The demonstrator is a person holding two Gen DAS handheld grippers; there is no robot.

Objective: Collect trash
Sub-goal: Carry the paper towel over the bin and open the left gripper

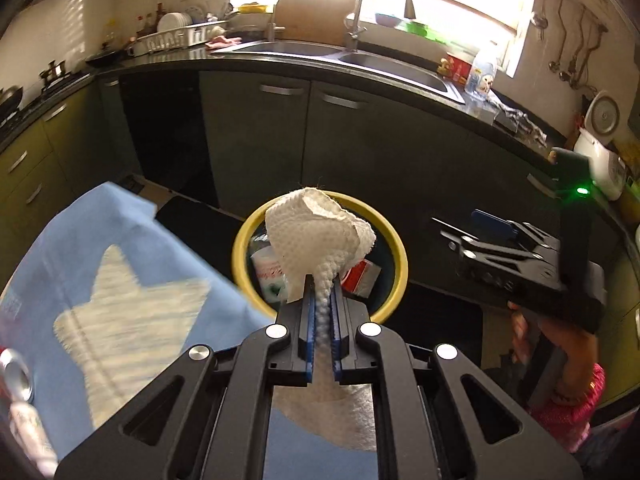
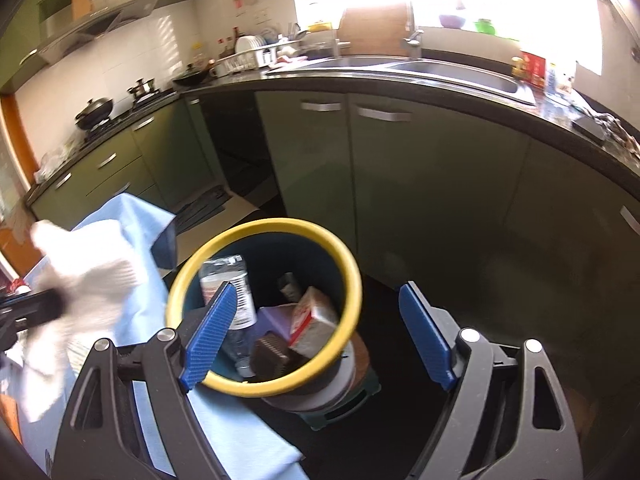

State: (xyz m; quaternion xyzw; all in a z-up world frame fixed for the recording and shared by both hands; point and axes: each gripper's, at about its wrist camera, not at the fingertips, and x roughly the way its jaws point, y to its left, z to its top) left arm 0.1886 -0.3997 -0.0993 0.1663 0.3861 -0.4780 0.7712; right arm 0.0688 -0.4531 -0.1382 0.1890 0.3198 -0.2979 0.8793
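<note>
My left gripper (image 1: 323, 280) is shut on a crumpled white paper towel (image 1: 320, 236) and holds it above the near side of a yellow-rimmed dark bin (image 1: 394, 248). The bin (image 2: 264, 388) holds a plastic bottle (image 2: 230, 280), a red and white carton (image 2: 312, 320) and other trash. My right gripper (image 2: 316, 312) is open and empty, its blue pads (image 2: 212, 332) on either side of the bin from above. It also shows in the left wrist view (image 1: 516, 256) to the right of the bin. The towel shows blurred at the left of the right wrist view (image 2: 76, 280).
A table with a light blue cloth (image 1: 132, 264) bearing a white star lies left of the bin. A metal can (image 1: 16, 376) sits at its near left edge. Green kitchen cabinets (image 2: 360, 184), a black counter and a steel sink (image 1: 360, 60) stand behind the bin.
</note>
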